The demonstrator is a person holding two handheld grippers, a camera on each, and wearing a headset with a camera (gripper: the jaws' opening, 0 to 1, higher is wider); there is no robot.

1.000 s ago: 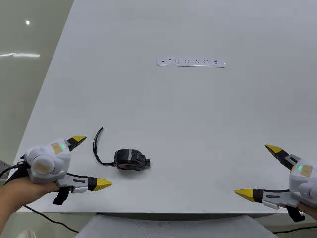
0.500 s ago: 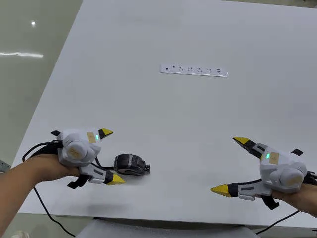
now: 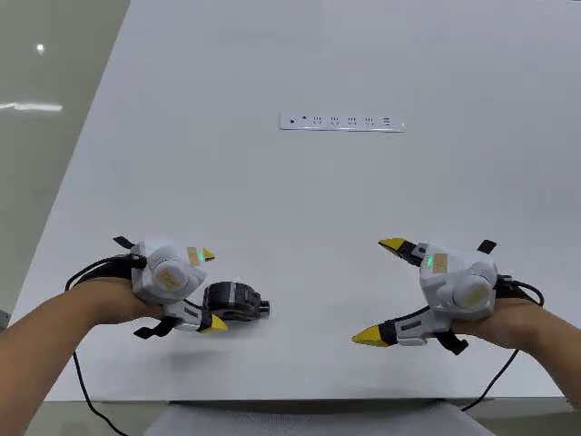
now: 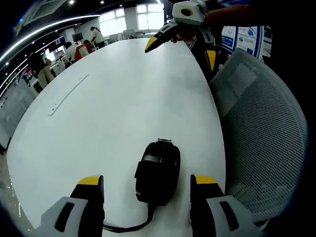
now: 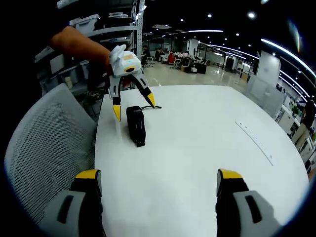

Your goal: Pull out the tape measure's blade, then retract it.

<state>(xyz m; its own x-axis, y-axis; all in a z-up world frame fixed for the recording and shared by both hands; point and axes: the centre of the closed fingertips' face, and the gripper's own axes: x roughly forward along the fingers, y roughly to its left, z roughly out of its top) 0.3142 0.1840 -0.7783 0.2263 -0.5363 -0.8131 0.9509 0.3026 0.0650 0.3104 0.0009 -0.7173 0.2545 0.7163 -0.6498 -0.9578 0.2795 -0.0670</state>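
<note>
A black tape measure lies on the white table near the front left, its blade inside the case. My left gripper is open, and its yellow-tipped jaws stand either side of the case's rear end without touching it. In the left gripper view the tape measure sits between the jaws of the left gripper, its black strap trailing back. My right gripper is open and holds nothing, well off to the right, facing the tape measure and the left gripper.
A white power strip lies flat across the far middle of the table. A grey mesh chair stands at the table's near edge. People and desks are in the background beyond the table.
Both grippers have moved inward. The left one has come forward so that its jaws straddle the tape measure; the right one has shifted left and up. The tape measure has stayed put.
</note>
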